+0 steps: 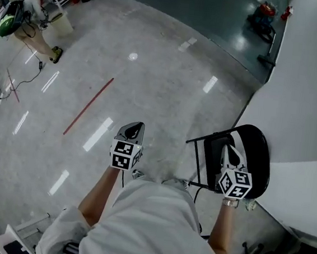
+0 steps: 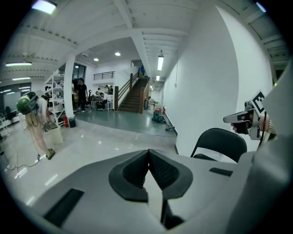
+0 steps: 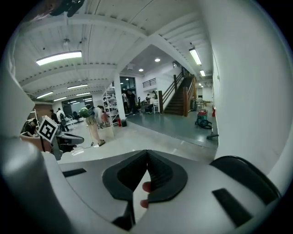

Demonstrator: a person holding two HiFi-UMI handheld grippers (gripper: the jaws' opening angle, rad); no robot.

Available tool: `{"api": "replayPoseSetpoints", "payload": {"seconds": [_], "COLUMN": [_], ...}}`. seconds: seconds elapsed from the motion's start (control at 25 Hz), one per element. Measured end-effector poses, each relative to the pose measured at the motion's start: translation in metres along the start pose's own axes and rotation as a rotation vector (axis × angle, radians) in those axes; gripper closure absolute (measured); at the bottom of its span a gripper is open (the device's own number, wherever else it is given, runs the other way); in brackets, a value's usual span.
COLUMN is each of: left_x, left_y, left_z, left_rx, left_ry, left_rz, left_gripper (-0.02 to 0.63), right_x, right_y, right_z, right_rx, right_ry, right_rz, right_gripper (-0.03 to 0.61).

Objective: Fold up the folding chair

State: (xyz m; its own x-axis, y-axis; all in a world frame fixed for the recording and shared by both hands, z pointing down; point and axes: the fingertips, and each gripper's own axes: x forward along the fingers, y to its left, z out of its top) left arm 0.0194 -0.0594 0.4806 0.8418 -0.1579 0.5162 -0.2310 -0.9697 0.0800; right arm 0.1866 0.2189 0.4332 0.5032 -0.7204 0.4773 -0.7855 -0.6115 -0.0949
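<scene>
The black folding chair (image 1: 256,144) stood just beyond and below the right claw (image 1: 231,154), well off to the right of the left claw (image 1: 131,131). Its rounded backrest was on the side away from both claws, close to the white wall (image 1: 304,82). From the left gripper view a sliver of dark seat showed under the backrest, so it was probably not fully flat, though the head view left that unclear.

Both claws were closed tip to tip with nothing between them. Neither touched the chair; the right one hovered over its frame and the left one hung over bare floor (image 1: 152,83).

To do the fold well, the right claw would likely need to open and take the top of the backrest to steady it. The left would then have to come across to the seat's front edge and swing it up toward the back. Gripping away from the hinge would keep the jaws from being pinched. The polished floor looked slick, so the legs could skate toward the wall. A person (image 1: 32,20) stood far beyond the left claw, well clear.
</scene>
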Motion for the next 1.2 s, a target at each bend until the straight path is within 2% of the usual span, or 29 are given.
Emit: {"api": "replayPoseSetpoints", "payload": {"seconds": [0.16,0.32,0.48,0.56,0.64,0.84,0.96,1.2], "left_x": [-0.04,-0.088,-0.129,-0.144,-0.158,-0.188,-0.205,-0.253], "left_y": [0.052,0.109,0.147,0.162,0.175,0.184,0.178,0.148], "left_z": [-0.011,-0.048,-0.072,-0.076,-0.076,-0.069,-0.066,-0.056], "left_rx": [-0.041,-0.101,-0.173,-0.191,-0.204,-0.265,-0.274,-0.323], "left_ry": [-0.022,0.004,-0.002,-0.02,-0.042,-0.12,-0.153,-0.277], "left_rz": [0.047,0.125,0.204,0.235,0.265,0.327,0.369,0.465], "left_gripper": [0.603,0.603,0.603,0.603,0.603,0.603,0.603,0.603], "right_x": [0.034,0.055,0.061,0.061,0.062,0.061,0.061,0.057], "right_y": [0.098,0.189,0.257,0.285,0.309,0.357,0.378,0.405], "right_z": [0.016,0.035,0.054,0.063,0.066,0.063,0.063,0.05], "right_rx": [-0.034,-0.059,-0.031,0.016,0.004,-0.106,-0.15,-0.174], "right_ry": [-0.016,-0.048,-0.095,-0.129,-0.144,-0.134,-0.132,-0.091], "right_rz": [0.107,0.222,0.338,0.389,0.422,0.521,0.596,0.756], "right_gripper": [0.574,0.574,0.574,0.574,0.574,0.574,0.574,0.574]}}
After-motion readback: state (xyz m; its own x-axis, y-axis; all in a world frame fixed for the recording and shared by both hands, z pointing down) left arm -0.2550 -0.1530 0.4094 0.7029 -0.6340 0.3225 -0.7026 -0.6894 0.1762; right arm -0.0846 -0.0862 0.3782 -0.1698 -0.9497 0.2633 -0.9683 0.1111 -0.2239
